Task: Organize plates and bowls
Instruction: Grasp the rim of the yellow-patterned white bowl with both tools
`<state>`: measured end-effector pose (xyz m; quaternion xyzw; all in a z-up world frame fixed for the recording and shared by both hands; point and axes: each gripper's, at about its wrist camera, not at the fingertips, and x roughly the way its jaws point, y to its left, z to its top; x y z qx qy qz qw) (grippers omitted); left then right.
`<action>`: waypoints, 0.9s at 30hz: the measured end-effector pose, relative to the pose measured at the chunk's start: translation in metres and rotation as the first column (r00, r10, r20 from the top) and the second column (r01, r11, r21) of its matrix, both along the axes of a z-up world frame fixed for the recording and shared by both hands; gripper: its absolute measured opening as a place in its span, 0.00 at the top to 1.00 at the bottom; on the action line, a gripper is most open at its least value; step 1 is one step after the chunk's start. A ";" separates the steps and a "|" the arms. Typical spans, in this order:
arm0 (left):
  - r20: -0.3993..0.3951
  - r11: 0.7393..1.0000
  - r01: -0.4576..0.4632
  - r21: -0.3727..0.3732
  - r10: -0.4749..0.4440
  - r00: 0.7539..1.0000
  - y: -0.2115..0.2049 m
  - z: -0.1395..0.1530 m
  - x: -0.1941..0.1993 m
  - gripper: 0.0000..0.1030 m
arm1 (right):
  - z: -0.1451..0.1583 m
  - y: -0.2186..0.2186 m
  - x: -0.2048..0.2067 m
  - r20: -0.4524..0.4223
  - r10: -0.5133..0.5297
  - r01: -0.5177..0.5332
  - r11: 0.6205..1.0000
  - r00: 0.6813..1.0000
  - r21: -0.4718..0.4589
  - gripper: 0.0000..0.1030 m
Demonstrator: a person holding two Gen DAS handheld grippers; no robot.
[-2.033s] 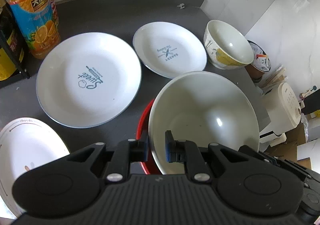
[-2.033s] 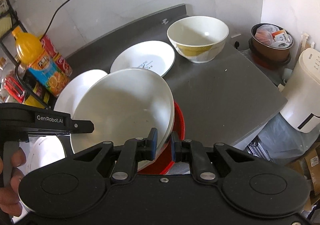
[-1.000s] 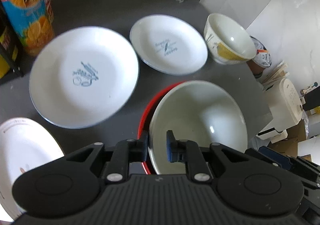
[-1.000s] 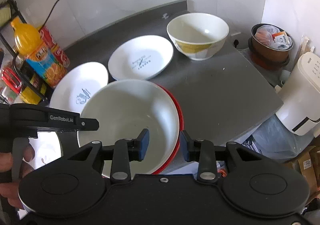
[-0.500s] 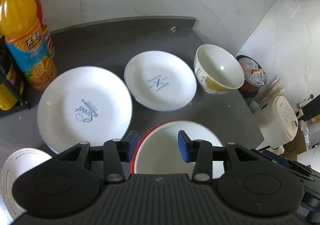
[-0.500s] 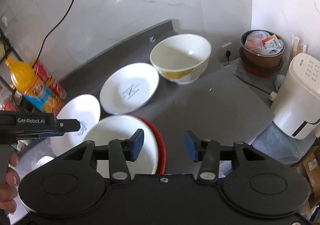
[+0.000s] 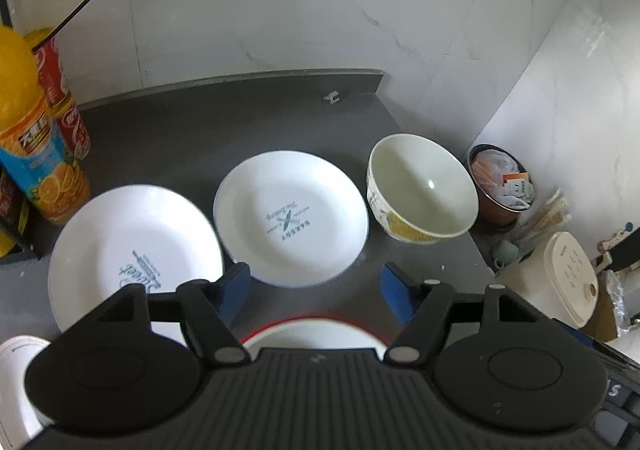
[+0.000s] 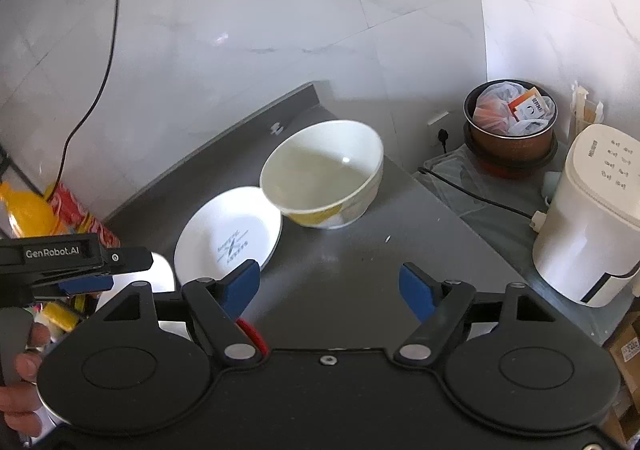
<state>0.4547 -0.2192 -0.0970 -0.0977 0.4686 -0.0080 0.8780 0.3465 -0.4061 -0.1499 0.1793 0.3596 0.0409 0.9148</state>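
**Both grippers wide over the stacked bowl**

The left gripper (image 7: 316, 288) and right gripper (image 8: 330, 288) hang spread wide, gripping nothing. Right under the left one, near the counter (image 7: 224, 122) edge, a white bowl (image 7: 316, 334) sits upright in what looks like a red bowl (image 7: 264, 328), mostly hidden. Farther off lie two plates (image 7: 290, 218) (image 7: 134, 252), face up, touching. A yellow-patterned bowl (image 7: 422, 188) stands right of them, mouth up.

Dark grey countertop (image 7: 240, 118) has two white plates (image 7: 291, 218) (image 7: 134, 250) ahead of the jaws, a yellow-patterned bowl (image 7: 422, 188) ahead-right, and an orange juice bottle (image 7: 36, 154) far left.
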 end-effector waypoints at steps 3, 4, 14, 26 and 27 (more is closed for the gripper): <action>0.001 1.000 -0.012 0.001 0.012 1.000 -0.009 -0.001 0.012 0.31 | -0.002 -0.013 0.009 0.005 -0.015 0.015 0.999 1.000 0.039 0.26; 0.000 1.000 -0.015 -0.001 0.015 1.000 -0.012 -0.002 0.015 0.31 | -0.002 -0.016 0.012 0.004 -0.020 0.020 0.999 1.000 0.039 0.27; -0.013 0.999 -0.048 -0.009 0.048 0.999 -0.032 -0.013 0.055 0.31 | -0.012 -0.037 0.050 -0.013 -0.010 0.010 0.999 1.000 0.045 0.30; -0.047 0.997 -0.066 -0.051 0.063 0.997 -0.053 -0.039 0.103 0.31 | -0.035 -0.049 0.100 -0.051 0.005 0.001 0.993 0.999 0.122 0.59; -0.051 0.996 -0.070 -0.052 0.068 0.996 -0.054 -0.042 0.106 0.31 | -0.037 -0.049 0.103 -0.053 0.005 0.002 0.993 0.999 0.121 0.59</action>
